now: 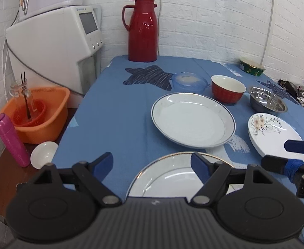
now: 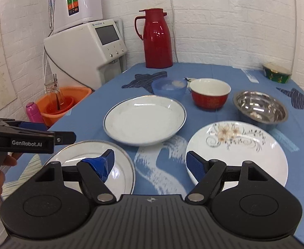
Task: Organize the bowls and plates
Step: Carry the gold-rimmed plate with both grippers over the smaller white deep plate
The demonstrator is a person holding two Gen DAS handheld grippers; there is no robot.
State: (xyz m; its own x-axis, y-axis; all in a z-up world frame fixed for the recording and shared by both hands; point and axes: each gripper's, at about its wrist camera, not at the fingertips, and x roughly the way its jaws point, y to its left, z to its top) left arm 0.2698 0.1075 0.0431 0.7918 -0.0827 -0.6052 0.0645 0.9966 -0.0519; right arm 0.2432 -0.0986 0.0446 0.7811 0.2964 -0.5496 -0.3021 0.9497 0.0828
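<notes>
Approach step: both claws, left gripper (image 1: 151, 164) and right gripper (image 2: 150, 164), gape empty (nothing stacked). Next, judged: left closes on the gold-rimmed white ceramic plate (image 1: 168, 176) directly beneath.

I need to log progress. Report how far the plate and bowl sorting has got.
Nothing looks done: the three plates, gold-rimmed, grey-rimmed and floral, lie apart, unstacked. The blue, red and steel bowls stand singly. Both the left tool and right tool are open and empty. All stacking remains.
</notes>
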